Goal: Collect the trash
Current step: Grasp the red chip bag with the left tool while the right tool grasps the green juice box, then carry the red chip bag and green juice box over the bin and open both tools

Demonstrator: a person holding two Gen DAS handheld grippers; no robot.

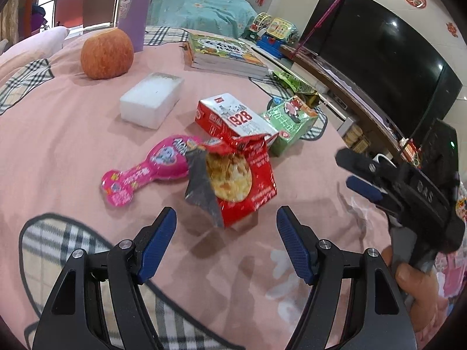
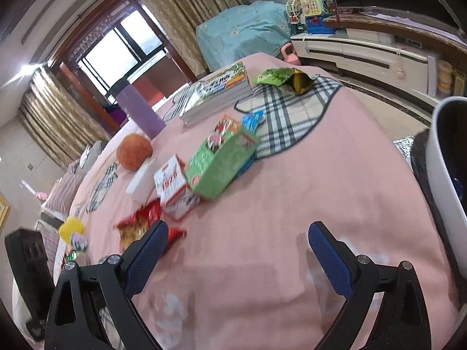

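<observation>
- Pink, soft bedcover [image 1: 73,134] with plaid patches carries everything; we go left to right across the left wrist view.
- Upper left: a round orange fruit [image 1: 106,54], and right of it a chalky white foam block [image 1: 151,99]. We judge neither to be trash.
- Left of centre: a glossy pink bone-shaped wrapper [image 1: 146,172], flat and crinkled.
- Centre: the torn red snack bag [image 1: 242,180], foil lining curling out, just ahead of our left gripper [image 1: 226,221], whose jaws stand wide and empty.
- Behind it: a stiff red-and-white carton [image 1: 233,118] touching a green carton [image 1: 289,124].
- Right edge: our right gripper [image 1: 357,172], a hand [image 1: 414,288] on its grip; in its own view the jaws gape wide over bare cover, and a smooth white bin [image 2: 446,180] sits at right.
- We judge this the approach step: next, straddle the red bag and close gently on its thin, yielding film.
</observation>
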